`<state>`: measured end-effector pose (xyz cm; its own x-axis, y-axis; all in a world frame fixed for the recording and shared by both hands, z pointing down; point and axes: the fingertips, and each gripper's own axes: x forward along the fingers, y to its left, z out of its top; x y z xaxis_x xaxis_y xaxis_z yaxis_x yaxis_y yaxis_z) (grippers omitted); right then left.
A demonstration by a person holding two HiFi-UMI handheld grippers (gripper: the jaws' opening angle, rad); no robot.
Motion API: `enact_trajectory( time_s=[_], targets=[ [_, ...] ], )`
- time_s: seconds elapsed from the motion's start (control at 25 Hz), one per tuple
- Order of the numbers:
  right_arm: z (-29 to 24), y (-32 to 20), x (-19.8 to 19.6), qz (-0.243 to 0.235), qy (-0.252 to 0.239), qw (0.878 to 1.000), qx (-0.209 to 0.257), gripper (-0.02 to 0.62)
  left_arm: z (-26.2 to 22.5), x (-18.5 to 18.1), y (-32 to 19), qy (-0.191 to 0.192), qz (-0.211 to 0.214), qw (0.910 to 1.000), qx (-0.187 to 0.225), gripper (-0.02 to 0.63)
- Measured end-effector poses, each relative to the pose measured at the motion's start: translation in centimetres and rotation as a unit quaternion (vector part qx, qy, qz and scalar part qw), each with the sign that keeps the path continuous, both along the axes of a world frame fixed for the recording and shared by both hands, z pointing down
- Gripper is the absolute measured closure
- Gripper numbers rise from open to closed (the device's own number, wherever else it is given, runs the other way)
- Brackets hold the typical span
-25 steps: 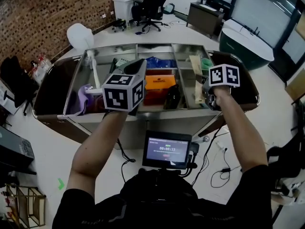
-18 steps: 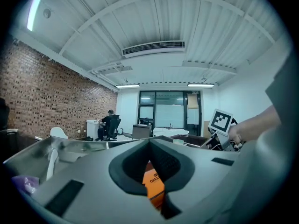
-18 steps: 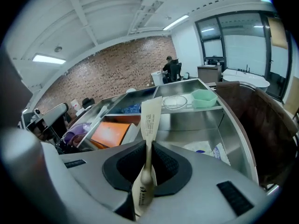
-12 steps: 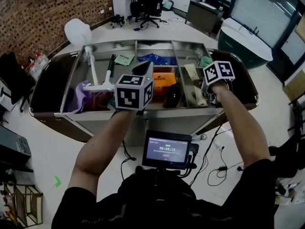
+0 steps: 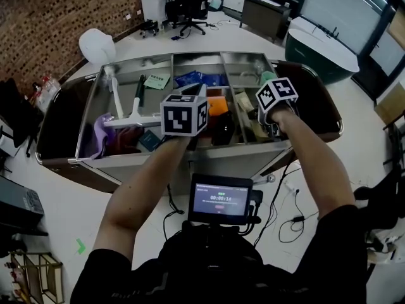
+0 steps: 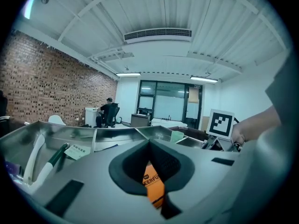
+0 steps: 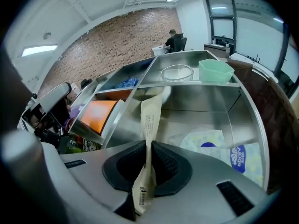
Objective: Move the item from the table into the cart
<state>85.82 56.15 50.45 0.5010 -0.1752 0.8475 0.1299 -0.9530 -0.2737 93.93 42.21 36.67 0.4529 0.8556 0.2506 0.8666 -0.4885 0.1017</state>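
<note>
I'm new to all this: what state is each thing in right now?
left gripper, jaws shut.
right gripper, shut on paper sleeve.
paper sleeve, sticking out past the jaws, over the cart.
cart, open-topped, holding many items.
screen, switched on.

We log black short sleeves [image 5: 104,276] on a black top. A small screen [image 5: 221,199] in a black frame is mounted at our chest, its display dim purple with pale digits. Thin black cables [image 5: 278,198] run off its right side.

Left gripper [image 6: 150,146]: smooth grey shell, black ribbed pads, black oblong slots on either side. Right gripper [image 7: 149,146]: same build.

We see a white cube [image 5: 184,114] with black square markers on the left gripper, and a second cube [image 5: 276,94] on the right.
</note>
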Motion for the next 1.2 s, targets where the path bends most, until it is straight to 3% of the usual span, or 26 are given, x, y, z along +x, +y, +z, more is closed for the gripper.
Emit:
enact_trajectory(
  time_s=[0.28,0.48,0.92,1.2],
  targets=[
    [2.1,0.9,0.8,-0.002,-0.026,1.0,0.012,0.578,1.7,1.2,1.9,0.007,0.005,0.9997,0.024,0.606],
    [2.8,1.8,1.1,-0.001,-0.035,0.999,0.01,0.578,1.9,1.3,3.0,0.054,0.02,0.998,0.027,0.606],
    [3.5,1.1,0.8,-0.024,-0.044,0.999,0.003,0.538,2.3,0.8,3.5,0.04,0.023,0.9987,0.02,0.606],
    [2.3,1.7,1.2,-0.013,-0.017,1.0,-0.009,0.505,2.5,0.6,3.8,0.039,0.023,0.9988,0.02,0.606]
  ],
)
